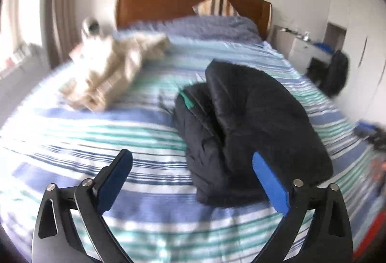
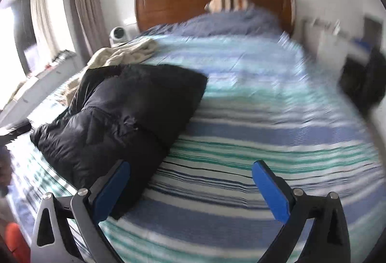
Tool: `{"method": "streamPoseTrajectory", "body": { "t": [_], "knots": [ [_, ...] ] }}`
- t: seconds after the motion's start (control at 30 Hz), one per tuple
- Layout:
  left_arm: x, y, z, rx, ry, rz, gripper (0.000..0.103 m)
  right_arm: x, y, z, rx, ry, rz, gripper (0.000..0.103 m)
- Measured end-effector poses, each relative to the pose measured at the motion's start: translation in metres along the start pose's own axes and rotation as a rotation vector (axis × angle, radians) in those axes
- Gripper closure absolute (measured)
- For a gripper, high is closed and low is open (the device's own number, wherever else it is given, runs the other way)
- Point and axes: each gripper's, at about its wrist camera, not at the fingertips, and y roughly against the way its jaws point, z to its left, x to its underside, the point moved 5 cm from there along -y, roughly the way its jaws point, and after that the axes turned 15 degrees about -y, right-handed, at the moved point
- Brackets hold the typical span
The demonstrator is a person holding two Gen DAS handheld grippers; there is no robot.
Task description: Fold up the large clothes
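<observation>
Hovering over the striped bed [image 1: 96, 132], the left hand-held gripper [image 1: 193, 176] has its blue fingers spread wide with nothing between them; the folded black puffer jacket [image 1: 251, 128] lies bundled on the bedspread just ahead, to its right. Over on the other side, the right hand-held gripper [image 2: 190, 181] is spread just as wide and holds nothing, the jacket off to its left. A beige garment [image 1: 113, 70] sprawls nearer the wooden headboard [image 1: 168, 2]
</observation>
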Motion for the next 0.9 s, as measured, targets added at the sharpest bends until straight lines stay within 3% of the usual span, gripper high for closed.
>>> {"method": "streamPoseTrajectory", "body": {
  "t": [0.07,0.17,0.3,0.47,0.57,0.7,0.9],
  "knots": [
    [-0.002,0.034,-0.029,-0.092,-0.061,-0.048,0.0,-0.005,0.02,0.015,0.043,0.009,-0.044,0.0],
    [0.002,0.067,-0.056,-0.122,-0.099,-0.081,0.0,0.006,0.078,0.006,0.082,0.016,-0.095,0.0],
    [-0.015,0.1,-0.09,-0.17,-0.066,-0.103,0.0,0.011,0.116,0.022,0.101,0.041,-0.142,0.0],
    [-0.024,0.122,-0.108,-0.155,-0.005,-0.1,0.0,0.018,0.153,0.028,0.072,0.032,-0.215,0.0],
    [-0.025,0.137,-0.113,-0.158,0.025,-0.085,0.0,0.018,0.18,0.024,0.07,-0.044,-0.305,0.0],
    [-0.031,0.153,-0.122,-0.129,0.042,-0.092,0.0,0.023,0.163,0.03,0.011,-0.079,-0.125,0.0],
    [-0.039,0.175,-0.126,-0.186,0.053,-0.055,0.0,0.029,0.188,0.03,0.053,-0.064,-0.164,0.0]
  ]
}}
